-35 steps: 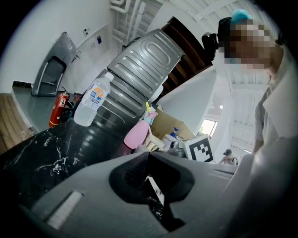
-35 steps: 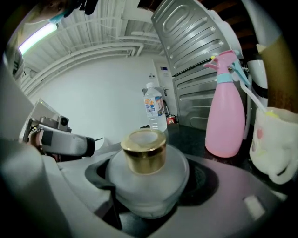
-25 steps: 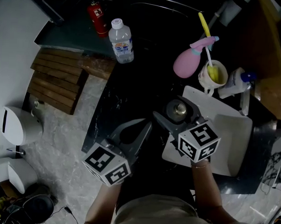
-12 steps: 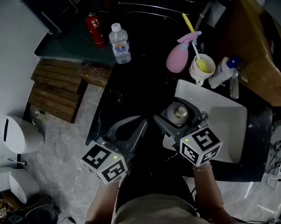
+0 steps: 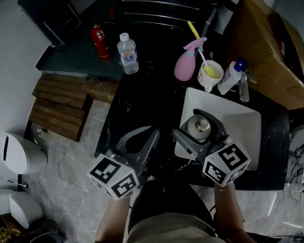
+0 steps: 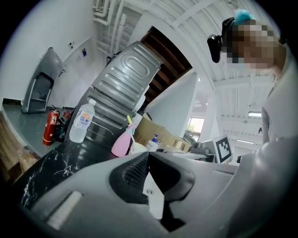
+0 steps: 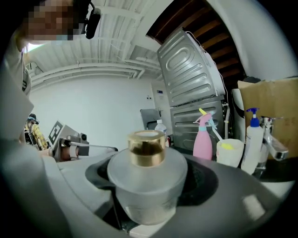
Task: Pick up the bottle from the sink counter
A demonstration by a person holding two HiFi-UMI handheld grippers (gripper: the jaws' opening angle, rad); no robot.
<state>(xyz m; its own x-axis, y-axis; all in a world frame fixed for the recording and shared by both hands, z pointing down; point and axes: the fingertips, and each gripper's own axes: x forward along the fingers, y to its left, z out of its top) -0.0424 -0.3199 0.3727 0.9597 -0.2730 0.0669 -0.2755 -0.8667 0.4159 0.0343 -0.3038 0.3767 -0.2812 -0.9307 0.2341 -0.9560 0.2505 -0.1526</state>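
Drifted slightly right since a second ago, our right tongs (image 5: 193, 128) clamp the gold-capped frosted bottle (image 7: 147, 179) above the white sink (image 5: 242, 128), left tongs (image 5: 152, 134) closed on nothing, so we judge pickup basically done, black desk (image 5: 143, 95) beyond.

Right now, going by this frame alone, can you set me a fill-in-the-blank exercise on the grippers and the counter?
1. The right gripper is shut on a frosted bottle whose cap is ____.
2. The left gripper is shut and holds ____.
3. The spray bottle beside the cup is ____ in colour.
4. Beside the water bottle, the fire extinguisher is coloured ____.

Missing words: gold; nothing; pink; red.
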